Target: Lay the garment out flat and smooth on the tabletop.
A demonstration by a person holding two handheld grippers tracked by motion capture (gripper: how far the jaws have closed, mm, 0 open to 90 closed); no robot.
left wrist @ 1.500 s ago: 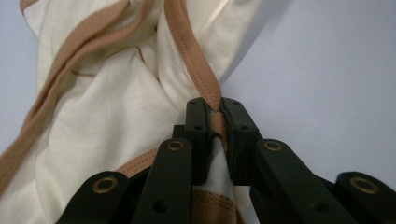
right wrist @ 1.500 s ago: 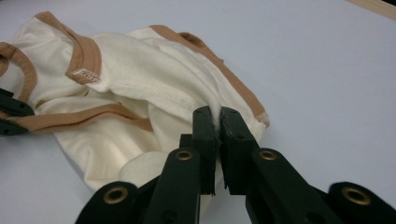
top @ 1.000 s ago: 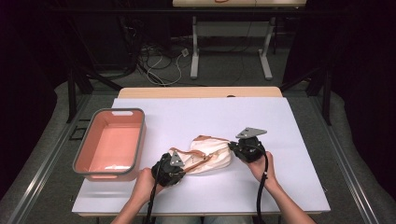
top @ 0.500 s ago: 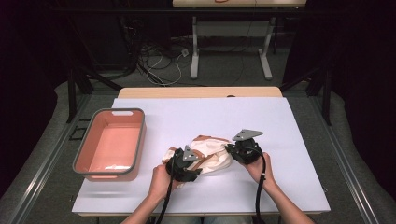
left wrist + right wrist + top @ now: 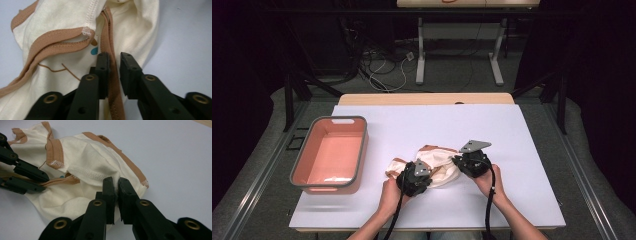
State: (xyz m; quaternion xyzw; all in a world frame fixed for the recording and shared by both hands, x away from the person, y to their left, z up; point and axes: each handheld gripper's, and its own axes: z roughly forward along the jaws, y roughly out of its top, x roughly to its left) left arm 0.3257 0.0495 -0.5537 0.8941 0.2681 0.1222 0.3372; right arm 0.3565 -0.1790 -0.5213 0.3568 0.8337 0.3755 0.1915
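Note:
A small cream garment [image 5: 438, 162] with brown trim lies crumpled near the front of the white table. My left gripper [image 5: 426, 170] is at its near left side. Its jaws have just been closing, and in the left gripper view the brown trim band [image 5: 110, 37] runs between them, so the left gripper [image 5: 114, 58] is shut on it. My right gripper [image 5: 456, 162] holds the garment's right side. In the right gripper view, the right gripper [image 5: 116, 182] pinches a fold of cream cloth [image 5: 92, 162]. The left gripper [image 5: 46, 182] shows farther off at the left.
A pink basket [image 5: 360, 165] with a grey rim stands at the table's left and holds nothing I can see. The white tabletop [image 5: 437, 120] stretches bare behind the garment. Cables trail from both grippers toward the front edge. Table legs and cords are on the floor beyond.
My left gripper has moved right along the garment, opened on the way and closed on the brown trim. The cloth is more bunched. The right gripper has stayed put.

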